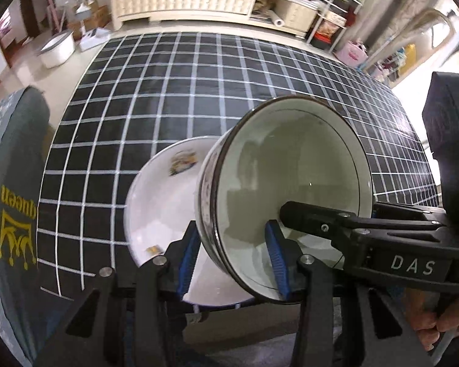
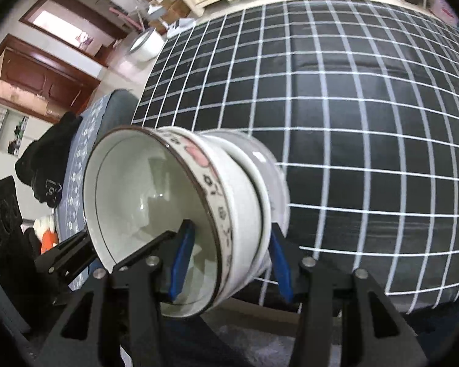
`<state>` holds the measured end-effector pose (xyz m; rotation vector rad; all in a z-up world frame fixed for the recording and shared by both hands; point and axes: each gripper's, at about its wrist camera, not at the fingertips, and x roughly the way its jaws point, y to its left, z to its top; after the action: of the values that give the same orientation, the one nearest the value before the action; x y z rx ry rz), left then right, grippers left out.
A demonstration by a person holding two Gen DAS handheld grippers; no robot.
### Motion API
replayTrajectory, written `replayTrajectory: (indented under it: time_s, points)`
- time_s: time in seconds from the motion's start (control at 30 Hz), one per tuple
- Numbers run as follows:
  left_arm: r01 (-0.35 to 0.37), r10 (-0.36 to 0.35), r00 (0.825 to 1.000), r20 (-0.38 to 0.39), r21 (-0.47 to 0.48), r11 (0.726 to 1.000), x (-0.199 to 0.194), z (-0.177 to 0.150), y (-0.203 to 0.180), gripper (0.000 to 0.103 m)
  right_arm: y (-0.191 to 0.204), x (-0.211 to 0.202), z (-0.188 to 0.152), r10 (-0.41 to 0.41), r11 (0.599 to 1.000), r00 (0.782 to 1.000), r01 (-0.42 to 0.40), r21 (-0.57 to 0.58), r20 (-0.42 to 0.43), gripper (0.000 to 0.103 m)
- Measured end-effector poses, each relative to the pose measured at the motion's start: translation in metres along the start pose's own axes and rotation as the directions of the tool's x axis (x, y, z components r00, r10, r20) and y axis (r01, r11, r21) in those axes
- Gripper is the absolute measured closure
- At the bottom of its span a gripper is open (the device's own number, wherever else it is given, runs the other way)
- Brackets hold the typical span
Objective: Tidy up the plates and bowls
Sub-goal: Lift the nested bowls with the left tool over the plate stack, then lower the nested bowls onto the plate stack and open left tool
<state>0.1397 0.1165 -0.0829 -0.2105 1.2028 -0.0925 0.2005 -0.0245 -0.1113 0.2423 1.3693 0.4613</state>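
Two claws, left claw [image 1: 234, 263] and right claw [image 2: 229, 264], clamp bowl [image 1: 290, 183], "DAS", "queen" cushion [image 1: 15, 202]

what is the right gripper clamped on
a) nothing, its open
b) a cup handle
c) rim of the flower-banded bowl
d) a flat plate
c: the right gripper has one blue pad inside and one outside the wall of the flower-banded bowl.
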Motion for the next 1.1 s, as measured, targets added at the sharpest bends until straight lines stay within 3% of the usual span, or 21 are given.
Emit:
replayTrajectory:
  time_s: [0.3, 0.53, 0.77, 0.83, 0.93, 1.1]
  points:
    - [-0.004, 0.002, 0.999, -0.038, -0.064, 0.998, 0.018, -0.006, 0.041, 0.062, 0.022, 0.04, 0.008, -0.028, 0.999, 0.997, 0.026, -0.03, -0.073, 0.051]
    - [0.012, -0.016, 0.998, -0.056, -0.064, 0.998, 0.03, -0.001, 0.037, 0.062, 0.014, 0.044, 0.013, -0.047, 0.999, 0.995, 0.046, -0.014, -0.093, 0.051]
    - [0.007, -0.009, 0.999, -0.043, -0.051, 0.999, 0.033, 0.003, 0.033, 0.062, 0.001, 0.042, 0.011, -0.014, 1.0, 0.994, 0.016, 0.023, -0.105, 0.051]
    - [0.014, -0.016, 0.999, -0.045, -0.05, 0.999, 0.033, 0.002, 0.032, 0.062, 0.002, 0.041, 0.011, -0.021, 1.0, 0.995, 0.023, 0.015, -0.094, 0.051]
    - [-0.006, 0.004, 1.0, -0.028, -0.062, 0.998, 0.033, 0.0, 0.032, 0.058, 0.011, 0.032, 0.008, -0.123, 0.991, 0.992, 0.121, -0.049, -0.033, 0.049]
    - [-0.035, 0.036, 0.999, 0.013, -0.084, 0.996, 0.022, -0.002, 0.032, 0.051, 0.012, 0.02, 0.006, -0.117, 0.99, 0.993, 0.118, -0.072, 0.014, 0.042]
